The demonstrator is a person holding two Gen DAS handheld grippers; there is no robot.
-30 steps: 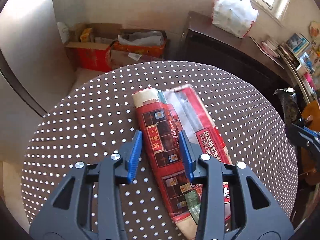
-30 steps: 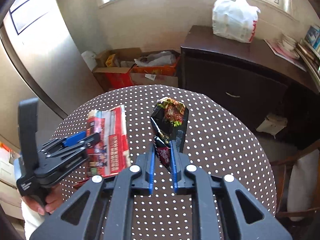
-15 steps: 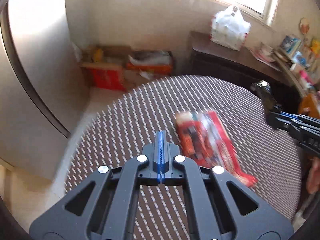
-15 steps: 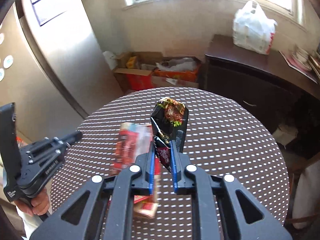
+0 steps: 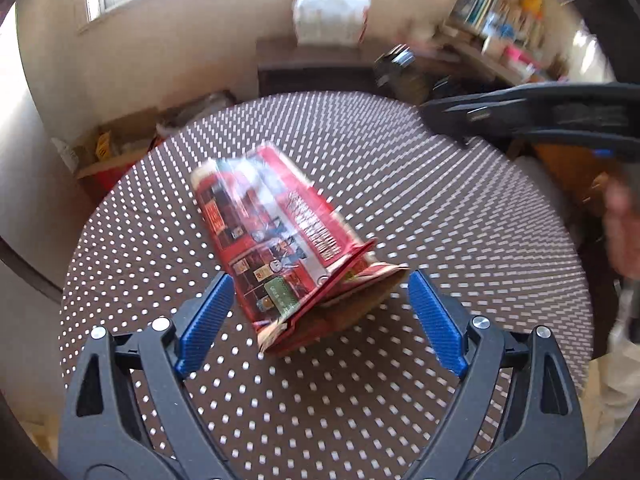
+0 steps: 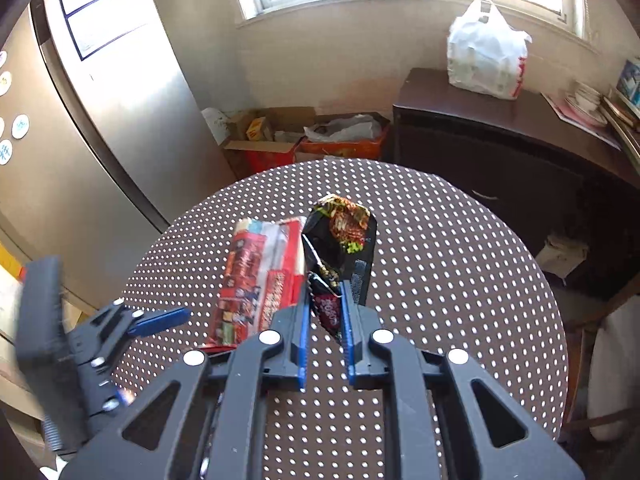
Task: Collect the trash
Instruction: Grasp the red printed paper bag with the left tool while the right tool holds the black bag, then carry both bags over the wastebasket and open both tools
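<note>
A long red snack wrapper (image 5: 272, 216) lies on the round dotted table (image 5: 440, 240), its near end folded up. My left gripper (image 5: 316, 280) stands wide, its jaws opening, and that near end sits between the blue pads (image 5: 204, 316) without touching them. In the right wrist view my right gripper (image 6: 325, 300) is shut on a crumpled black snack wrapper (image 6: 344, 232), held above the table (image 6: 440, 260) just right of the red wrapper (image 6: 260, 280). A blue finger (image 6: 164, 318) of the left gripper shows at lower left there. The right gripper (image 5: 430, 110) appears blurred at the left view's upper right.
Open cardboard boxes (image 6: 280, 136) sit on the floor beyond the table, beside a steel fridge (image 6: 100, 120). A dark cabinet (image 6: 500, 140) carries a white plastic bag (image 6: 484, 60). A cluttered shelf (image 5: 500, 40) and a person's hand (image 5: 624, 232) are at right.
The left gripper closed beside the red wrapper, then swung back and spread wide around its near end, which now stands folded up. The right gripper drew back with the black wrapper.
</note>
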